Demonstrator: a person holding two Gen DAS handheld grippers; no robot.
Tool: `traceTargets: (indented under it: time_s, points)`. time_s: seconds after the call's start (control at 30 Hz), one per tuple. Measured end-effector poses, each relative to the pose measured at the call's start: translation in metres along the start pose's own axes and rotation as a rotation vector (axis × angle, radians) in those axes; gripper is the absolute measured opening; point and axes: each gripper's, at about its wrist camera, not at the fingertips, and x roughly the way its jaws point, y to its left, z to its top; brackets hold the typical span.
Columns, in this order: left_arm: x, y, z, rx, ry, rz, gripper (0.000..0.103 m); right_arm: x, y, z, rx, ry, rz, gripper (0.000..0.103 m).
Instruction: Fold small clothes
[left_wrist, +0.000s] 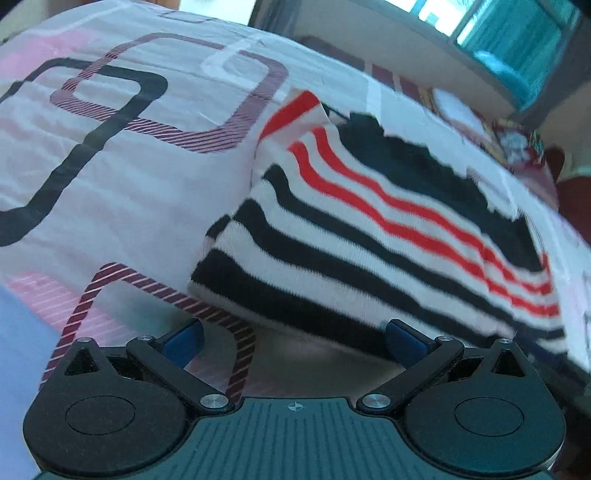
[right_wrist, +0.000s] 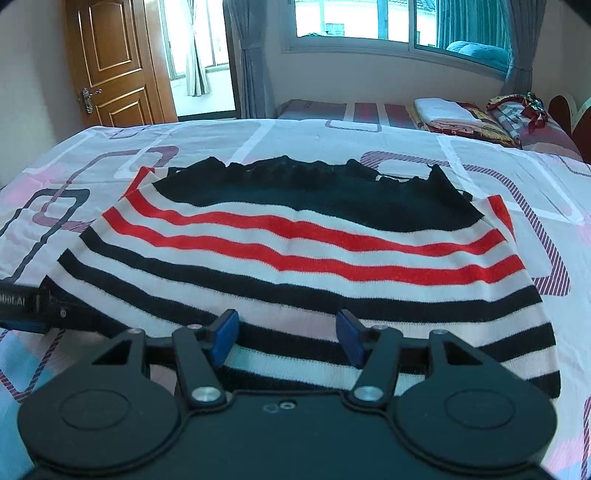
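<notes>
The sweater (right_wrist: 295, 258) has black, white and red stripes; the bedsheet (right_wrist: 369, 140) is pale pink with purple-and-black squares.

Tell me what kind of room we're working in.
Most likely a home bedroom: the striped garment lies on a patterned bedsheet, with a second bed under the curtained window and a wooden door.

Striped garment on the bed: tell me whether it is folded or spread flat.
Spread flat. The striped garment lies open on the bedsheet, stripes running unbroken from side to side with no fold line showing.
</notes>
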Motion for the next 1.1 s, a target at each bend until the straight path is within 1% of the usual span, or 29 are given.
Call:
traceTargets:
  time_s: [0.1,0.33,0.4,0.5,0.53,0.57,0.6,0.67,0.87,0.9,0.93,0.97,1.03,1.1]
  points:
    - [0.004,0.005,0.003,-0.065,-0.03,-0.039,0.103,0.0,-0.001,-0.002,0.007,0.002,-0.003,0.057]
    - [0.017,0.006,0.016,-0.117,-0.096,-0.059,0.102,0.003,0.0,0.0,0.001,-0.008,-0.002,0.058]
    - [0.019,0.006,0.02,-0.138,-0.122,-0.053,0.087,0.005,0.001,0.002,-0.003,-0.016,-0.003,0.058]
    - [0.021,0.007,0.026,-0.172,-0.134,-0.045,0.075,0.007,0.001,0.006,-0.009,-0.027,0.0,0.058]
    - [0.022,0.009,0.027,-0.187,-0.135,-0.042,0.066,0.008,0.001,0.007,-0.012,-0.032,0.001,0.058]
    - [0.022,0.011,0.028,-0.201,-0.133,-0.041,0.055,0.009,0.001,0.008,-0.013,-0.037,0.005,0.058]
    - [0.023,0.013,0.029,-0.216,-0.13,-0.039,0.048,0.01,0.0,0.009,-0.013,-0.041,0.009,0.059]
    - [0.023,0.016,0.029,-0.23,-0.132,-0.037,0.045,0.012,0.002,0.012,-0.031,-0.043,0.008,0.059]
    - [0.023,0.015,0.027,-0.221,-0.139,-0.032,0.043,0.019,0.004,0.025,-0.054,-0.063,0.003,0.059]
    - [0.023,0.015,0.027,-0.218,-0.142,-0.031,0.039,0.024,0.006,0.023,-0.067,-0.042,-0.005,0.058]
    - [0.022,0.015,0.027,-0.215,-0.145,-0.033,0.039,0.029,0.006,0.021,-0.072,-0.021,-0.004,0.059]
    - [0.02,0.016,0.027,-0.216,-0.15,-0.035,0.036,0.031,0.006,0.02,-0.071,-0.023,-0.003,0.059]
    - [0.016,0.014,0.026,-0.205,-0.162,-0.04,0.034,0.03,0.006,0.023,-0.083,-0.022,-0.002,0.058]
    - [0.012,0.013,0.027,-0.198,-0.171,-0.045,0.033,0.022,0.007,0.024,-0.089,-0.061,-0.008,0.058]
